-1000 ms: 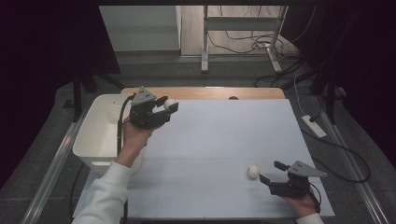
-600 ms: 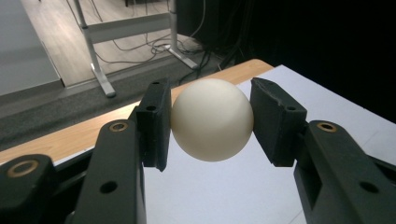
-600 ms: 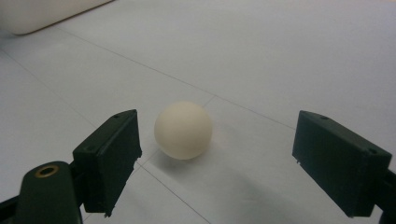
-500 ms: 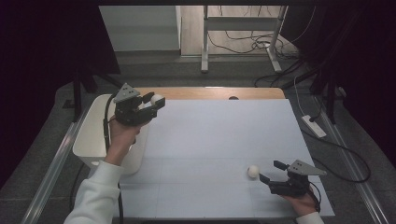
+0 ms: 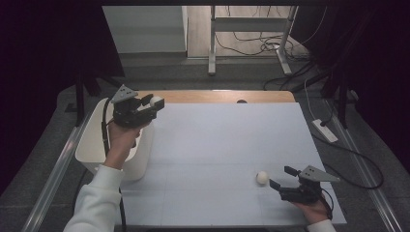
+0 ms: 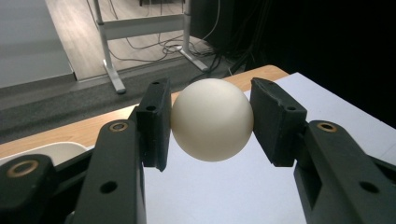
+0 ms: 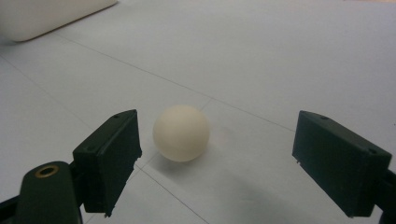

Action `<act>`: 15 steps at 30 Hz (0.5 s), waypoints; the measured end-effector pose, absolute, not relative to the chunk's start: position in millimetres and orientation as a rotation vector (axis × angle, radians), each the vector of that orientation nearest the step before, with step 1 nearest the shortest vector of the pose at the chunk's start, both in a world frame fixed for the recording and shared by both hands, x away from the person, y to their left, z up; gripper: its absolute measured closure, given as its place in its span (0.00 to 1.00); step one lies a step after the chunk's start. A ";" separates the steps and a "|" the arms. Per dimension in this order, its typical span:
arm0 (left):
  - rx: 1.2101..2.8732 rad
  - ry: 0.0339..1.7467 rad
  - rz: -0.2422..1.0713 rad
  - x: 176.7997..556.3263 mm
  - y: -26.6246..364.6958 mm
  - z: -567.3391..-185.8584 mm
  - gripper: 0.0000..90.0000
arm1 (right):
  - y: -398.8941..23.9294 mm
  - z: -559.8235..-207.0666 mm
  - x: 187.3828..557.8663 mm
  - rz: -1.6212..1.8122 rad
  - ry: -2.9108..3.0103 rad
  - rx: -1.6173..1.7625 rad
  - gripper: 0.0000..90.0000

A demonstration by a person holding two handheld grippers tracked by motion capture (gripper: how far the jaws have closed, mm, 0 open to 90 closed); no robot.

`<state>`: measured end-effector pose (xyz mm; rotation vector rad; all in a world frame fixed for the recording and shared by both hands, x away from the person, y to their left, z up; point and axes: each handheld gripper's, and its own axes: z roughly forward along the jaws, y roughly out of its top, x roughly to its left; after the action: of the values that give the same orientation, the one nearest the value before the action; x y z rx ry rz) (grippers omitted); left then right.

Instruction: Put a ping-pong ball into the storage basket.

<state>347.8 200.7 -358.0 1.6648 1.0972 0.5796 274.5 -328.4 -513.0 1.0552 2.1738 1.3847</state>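
Note:
My left gripper (image 5: 155,102) is shut on a cream ball (image 5: 155,101), held in the air near the right rim of a white bin (image 5: 92,147) at the table's left. In the left gripper view the ball (image 6: 212,119) sits pressed between both black pads (image 6: 156,123). At the near right of the table my right gripper (image 5: 282,177) rests low and open. A second cream ball (image 5: 262,177) lies on the white table cover just ahead of its jaws. In the right gripper view that ball (image 7: 181,133) lies near the left pad (image 7: 112,154), touching neither.
The white cover (image 5: 227,145) spreads over a wooden table whose far edge (image 5: 217,95) shows bare. A white power strip (image 5: 325,130) and cables lie on the floor at the right. A metal stand (image 5: 249,29) is beyond the table.
My left hand has carried its ball leftward to the bin's side, then stayed near it. The right gripper and the ball in front of it have not moved.

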 end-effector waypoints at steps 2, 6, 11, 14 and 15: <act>1.659 1.105 0.579 348.2 202.7 -358.4 0.56 | -328.1 -513.0 274.8 1.383 2.176 1.053 0.17; 1.649 1.131 0.580 350.1 208.3 -358.9 0.56 | -327.6 -513.4 275.6 1.380 2.180 1.049 0.17; 1.663 1.154 0.589 351.6 213.7 -360.1 0.56 | -326.9 -513.5 276.3 1.375 2.179 1.052 0.17; 1.663 1.160 0.591 350.3 216.4 -360.4 0.56 | -327.1 -513.6 276.8 1.371 2.181 1.052 0.17; 1.651 1.164 0.585 348.4 221.1 -360.6 0.56 | -327.1 -513.7 276.8 1.375 2.179 1.055 0.17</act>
<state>348.4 221.1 -360.6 1.6511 1.1642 0.5850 276.8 -327.1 -513.7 1.0548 2.1789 1.3746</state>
